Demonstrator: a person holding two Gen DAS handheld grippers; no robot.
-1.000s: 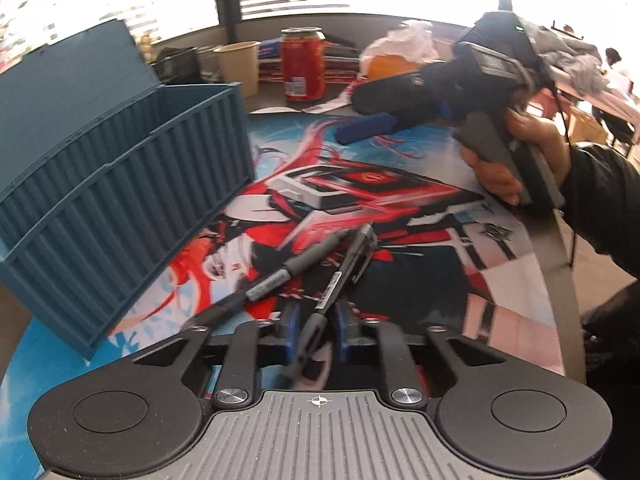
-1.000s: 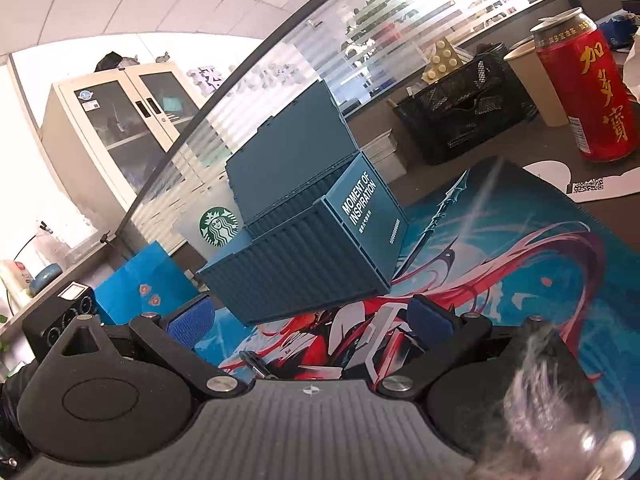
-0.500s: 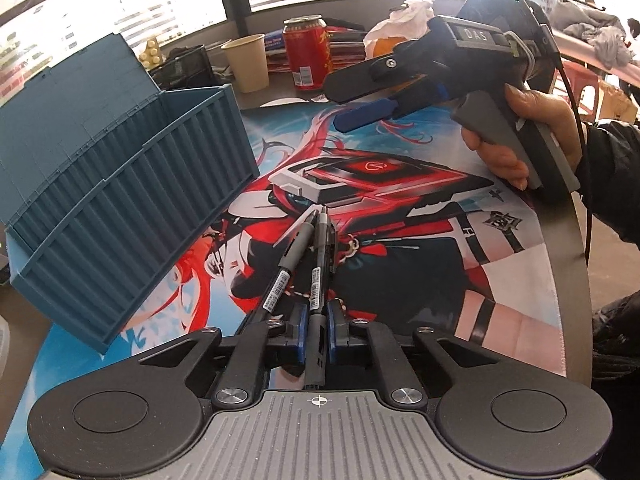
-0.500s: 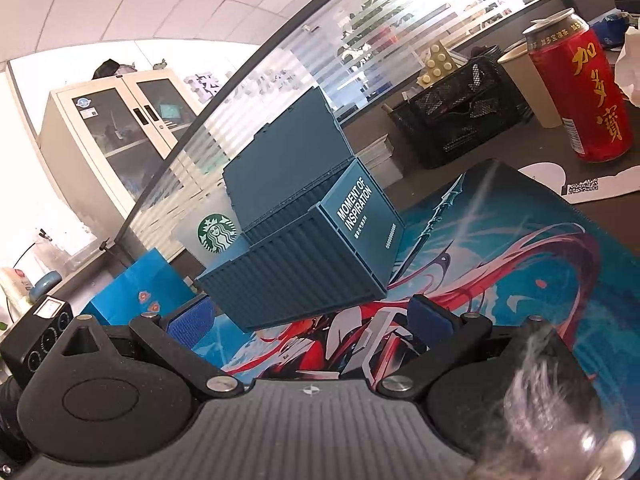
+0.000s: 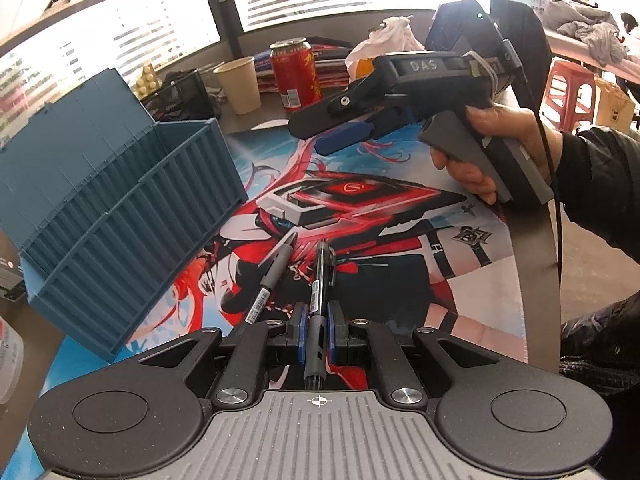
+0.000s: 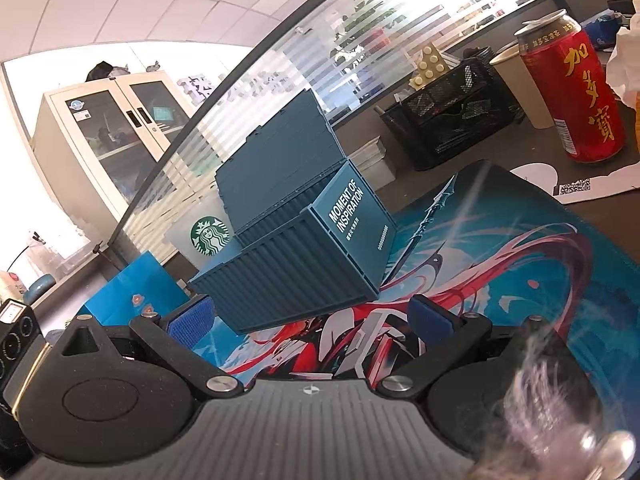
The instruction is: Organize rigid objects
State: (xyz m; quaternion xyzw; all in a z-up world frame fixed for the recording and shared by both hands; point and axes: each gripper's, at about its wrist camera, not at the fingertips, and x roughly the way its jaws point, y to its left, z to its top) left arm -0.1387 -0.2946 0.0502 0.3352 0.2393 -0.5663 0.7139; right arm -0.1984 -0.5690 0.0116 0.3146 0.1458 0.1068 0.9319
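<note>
My left gripper (image 5: 317, 320) is shut on a black pen (image 5: 319, 280), whose barrel sticks forward over the printed desk mat (image 5: 400, 280). A grey marker (image 5: 272, 276) lies on the mat just left of it. The blue container-shaped box (image 5: 120, 216) stands open at the left, lid raised. In the left wrist view a hand holds my right gripper (image 5: 340, 130) above the mat's far side. In its own view the right gripper (image 6: 310, 314) is open with nothing between its blue pads, facing the box (image 6: 304, 252).
Behind the mat stand a red can (image 5: 294, 74), a paper cup (image 5: 238, 84), a black mesh organizer (image 6: 452, 120) and a white bag (image 5: 384, 50). A Starbucks cup (image 6: 204, 236) and a blue paper bag (image 6: 136, 292) sit beyond the box. The mat's right edge meets the table edge (image 5: 536, 280).
My left gripper closed on the black pen and lifted it, swinging it straight along the fingers. The grey marker stayed on the mat. The right gripper kept still.
</note>
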